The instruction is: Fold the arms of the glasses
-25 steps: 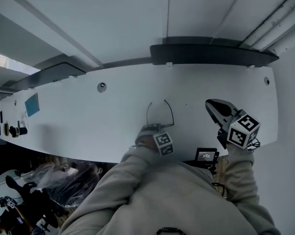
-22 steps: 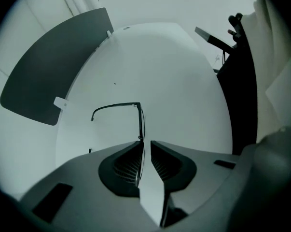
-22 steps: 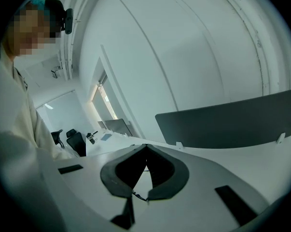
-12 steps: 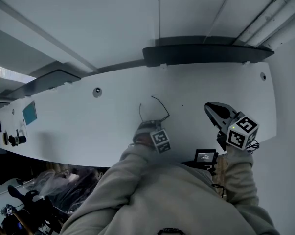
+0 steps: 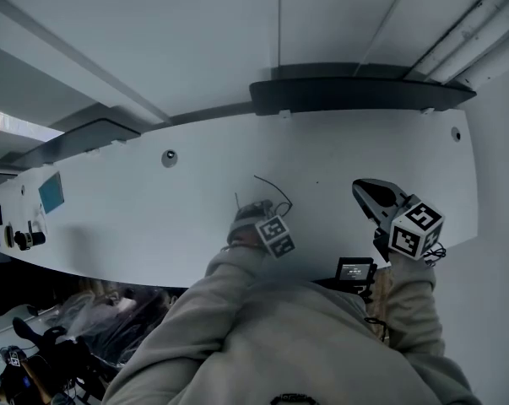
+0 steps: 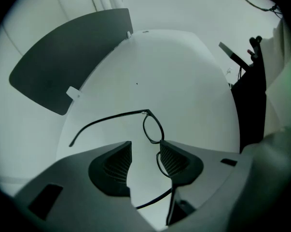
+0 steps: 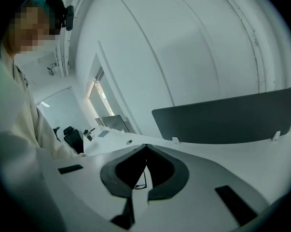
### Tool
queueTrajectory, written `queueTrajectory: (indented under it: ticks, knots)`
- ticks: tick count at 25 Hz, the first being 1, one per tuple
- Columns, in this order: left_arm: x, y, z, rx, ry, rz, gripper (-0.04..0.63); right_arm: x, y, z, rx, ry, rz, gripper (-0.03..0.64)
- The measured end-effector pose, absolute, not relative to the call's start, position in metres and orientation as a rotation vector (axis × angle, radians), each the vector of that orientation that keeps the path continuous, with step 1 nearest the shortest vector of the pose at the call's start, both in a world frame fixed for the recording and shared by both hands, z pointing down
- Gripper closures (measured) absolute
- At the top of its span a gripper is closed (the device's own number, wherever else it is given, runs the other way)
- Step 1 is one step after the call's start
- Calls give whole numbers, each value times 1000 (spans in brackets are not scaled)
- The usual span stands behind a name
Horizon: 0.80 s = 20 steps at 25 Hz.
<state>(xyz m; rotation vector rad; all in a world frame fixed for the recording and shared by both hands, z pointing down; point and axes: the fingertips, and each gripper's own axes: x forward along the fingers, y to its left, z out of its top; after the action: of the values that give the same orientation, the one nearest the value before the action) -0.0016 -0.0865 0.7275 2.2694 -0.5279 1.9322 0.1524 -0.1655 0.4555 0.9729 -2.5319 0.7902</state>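
Thin black-framed glasses (image 6: 153, 128) lie on the white desk (image 6: 184, 81), one arm stretched out to the left in the left gripper view. My left gripper (image 6: 145, 143) points steeply down over them. Its jaws have just been opening and now stand apart, with one lens close along the right pad (image 6: 175, 161) and no squeeze on the frame. In the head view the glasses (image 5: 271, 192) show just beyond the left gripper (image 5: 256, 213). My right gripper (image 5: 360, 186) hovers to the right of them, shut and empty. Its own view shows the right gripper (image 7: 145, 146) with its tips together.
A dark partition screen (image 5: 364, 95) runs along the desk's far edge. A small black device with a lit display (image 5: 355, 268) sits at the near edge by the right gripper. Small items (image 5: 22, 241) stand at the desk's far left. Office chairs are below the near left edge.
A second ago both arms of the glasses pointed straight away from me. Now they slant to the left and lie closer under the left gripper, which has shifted slightly. The right gripper has stayed put.
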Motion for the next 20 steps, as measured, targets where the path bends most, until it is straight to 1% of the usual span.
queueTrajectory:
  ticks: [5,12,16,20]
  knots:
    - [8,-78,731,2261,-433,1962,404,154,-166,455,967,-2530,782,598]
    - [8,-66,704,2298,-497,1845,404,167,-165,459,976,-2536,792,598]
    - [17,-51,684,2346,-472,1659,405,144,-156,461,843,-2594,686,598]
    - [26,-30,644,2383,-466,1415,405,92,-124,525,542,-2491,401,597]
